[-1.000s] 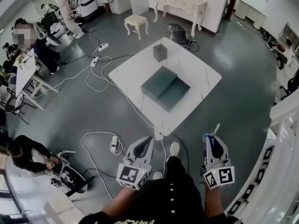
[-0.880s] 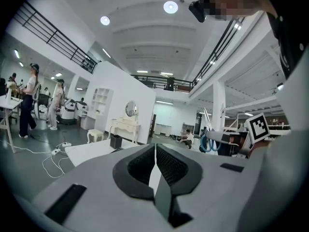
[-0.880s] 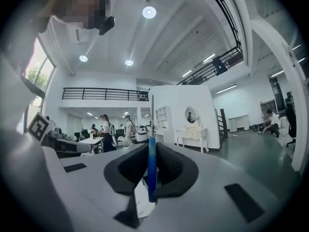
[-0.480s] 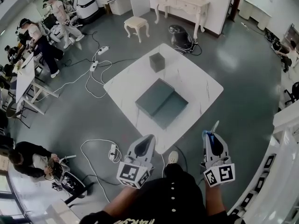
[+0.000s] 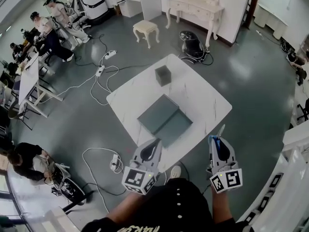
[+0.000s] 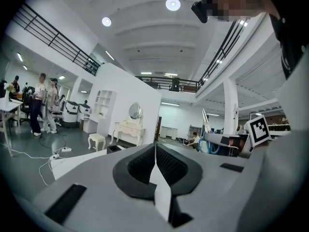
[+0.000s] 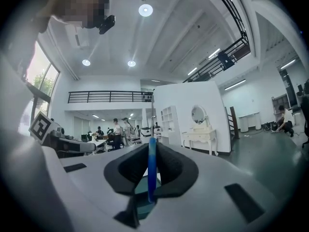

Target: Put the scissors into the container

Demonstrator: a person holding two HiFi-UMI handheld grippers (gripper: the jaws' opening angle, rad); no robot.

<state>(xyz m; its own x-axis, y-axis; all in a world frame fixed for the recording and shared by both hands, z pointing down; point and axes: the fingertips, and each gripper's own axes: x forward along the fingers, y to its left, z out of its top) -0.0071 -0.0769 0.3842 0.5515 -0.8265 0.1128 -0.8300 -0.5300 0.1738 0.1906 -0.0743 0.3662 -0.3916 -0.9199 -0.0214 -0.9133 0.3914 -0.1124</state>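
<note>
In the head view, a white counter [image 5: 203, 88] is being shown at mid-frame. The dark green container [image 5: 158, 113] is lying flat on it toward its lower corner, and a small dark box [image 5: 163, 75] is standing apart from it toward the upper corner. At the bottom of the frame the left gripper [image 5: 153, 144] and the right gripper [image 5: 217, 140] are being held side by side. The scissors [image 5: 222, 132] are being carried in the right one, blades sticking up past its tips, well apart from the container.

In the left gripper view, the jaws are being held together with nothing between them, and the scissors are being shown at centre right.

In the right gripper view, the jaws are being clamped on the blue handle of the scissors [image 7: 152, 168], whose thin blade is rising at mid-frame.
</note>
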